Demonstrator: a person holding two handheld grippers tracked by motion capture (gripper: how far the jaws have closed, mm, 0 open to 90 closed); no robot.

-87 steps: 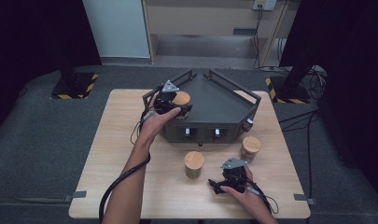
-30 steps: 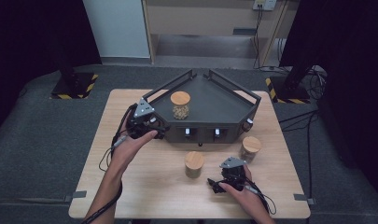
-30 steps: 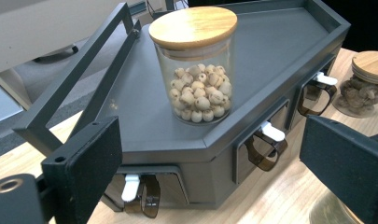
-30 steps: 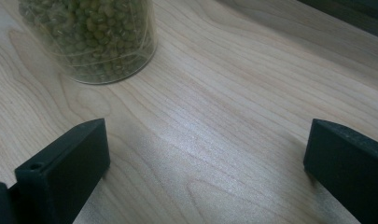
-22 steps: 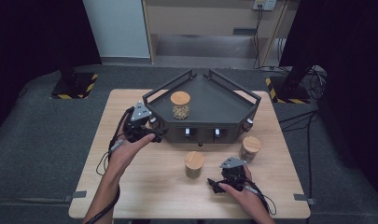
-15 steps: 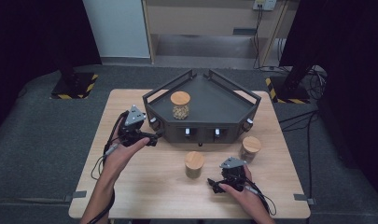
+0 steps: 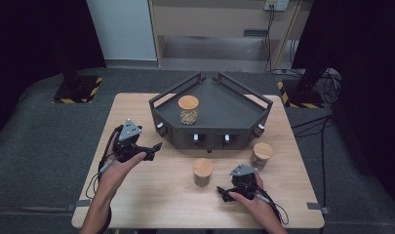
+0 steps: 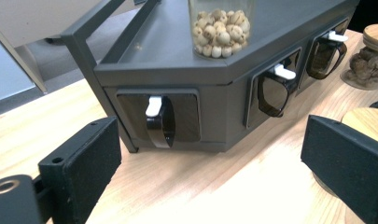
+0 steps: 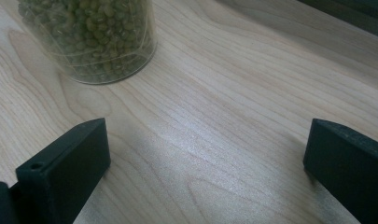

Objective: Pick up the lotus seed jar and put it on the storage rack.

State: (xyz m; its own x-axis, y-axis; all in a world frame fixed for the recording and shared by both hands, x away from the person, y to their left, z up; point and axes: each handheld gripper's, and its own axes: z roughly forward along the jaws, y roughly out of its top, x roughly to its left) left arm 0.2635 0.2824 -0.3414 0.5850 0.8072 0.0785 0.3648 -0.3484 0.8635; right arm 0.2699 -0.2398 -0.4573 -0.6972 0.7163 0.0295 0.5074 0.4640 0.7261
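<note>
A dark grey angular cabinet [image 7: 219, 105] with drawer handles along its front stands at the back of the wooden table [image 7: 151, 195]. On its top stands a glass jar of pale round seeds [image 7: 188, 109] with a wooden lid. My left gripper [image 7: 153, 147] hovers left of the cabinet, open and holding nothing. In the left gripper view its jaws point at the cabinet [image 8: 177, 70], the leftmost drawer handle [image 8: 156, 121] and the seed jar [image 8: 219, 28]. My right gripper [image 7: 223, 193] rests open near the front edge. Its view has a jar of green beans [image 9: 93, 37] just ahead.
The green bean jar [image 7: 203, 171] stands in front of the cabinet, left of my right hand. A jar of brown pieces [image 7: 261, 155] stands to its right, also seen in the left gripper view as the brown jar [image 8: 368, 60]. Cables trail from both grippers.
My left gripper has let go of the seed jar on the cabinet top and drawn back, down and left toward the table. The right gripper has not moved.
</note>
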